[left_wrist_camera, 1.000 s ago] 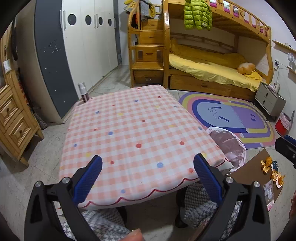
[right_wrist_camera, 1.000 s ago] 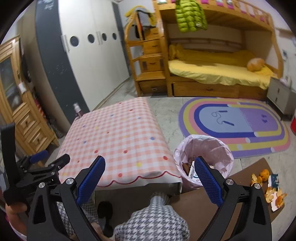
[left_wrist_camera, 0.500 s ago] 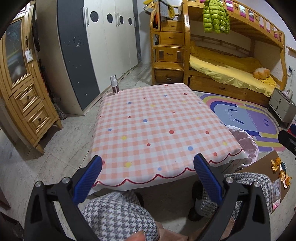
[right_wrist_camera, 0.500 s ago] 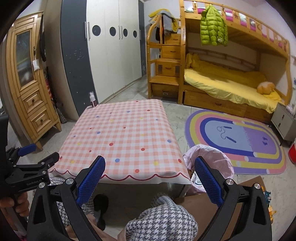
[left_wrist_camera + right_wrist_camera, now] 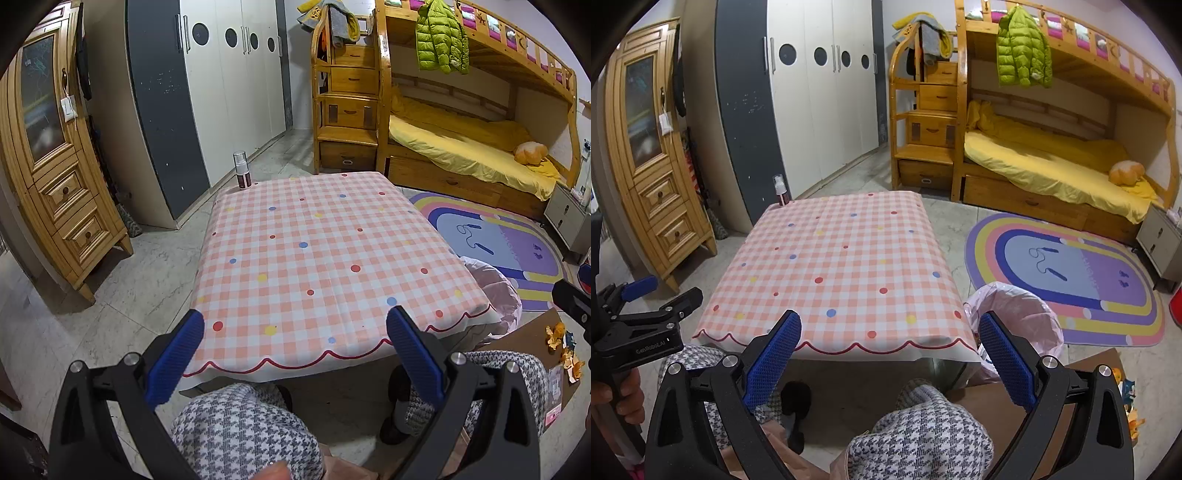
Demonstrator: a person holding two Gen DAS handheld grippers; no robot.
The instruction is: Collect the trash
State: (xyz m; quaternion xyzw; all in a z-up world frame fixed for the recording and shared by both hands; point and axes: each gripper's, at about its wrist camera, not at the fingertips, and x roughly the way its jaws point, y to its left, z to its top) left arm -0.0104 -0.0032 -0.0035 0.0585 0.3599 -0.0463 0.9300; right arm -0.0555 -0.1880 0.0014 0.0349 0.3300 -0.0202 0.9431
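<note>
In the left wrist view, the left gripper [image 5: 294,349] is held above the near edge of the checked table [image 5: 314,254], its blue fingers [image 5: 175,360] spread wide with nothing between them. A spray bottle [image 5: 241,175] stands at the table's far corner, at about 11 o'clock. The pink-lined trash bin [image 5: 496,295] sits just beside the table at 3 o'clock. Beyond it, at 4 o'clock near the frame edge, orange peel scraps [image 5: 563,347] lie on a brown cardboard sheet [image 5: 524,332] on the floor. No trash is seen on the tablecloth itself.

In the right wrist view, the right gripper [image 5: 889,360] is likewise wide open and holds nothing. The bin is seen at 3 o'clock, touching the table's corner, and the peel scraps appear at 4 o'clock, partly hidden behind the gripper body.

The step in hand is judged to be the reach toward the floor scraps. It is best done with the right gripper, which is nearer. The fingers should be lowered around one firm piece at a time, closed gently so that soft peel is not torn, and the piece carried over the bin's mouth before release.
</note>
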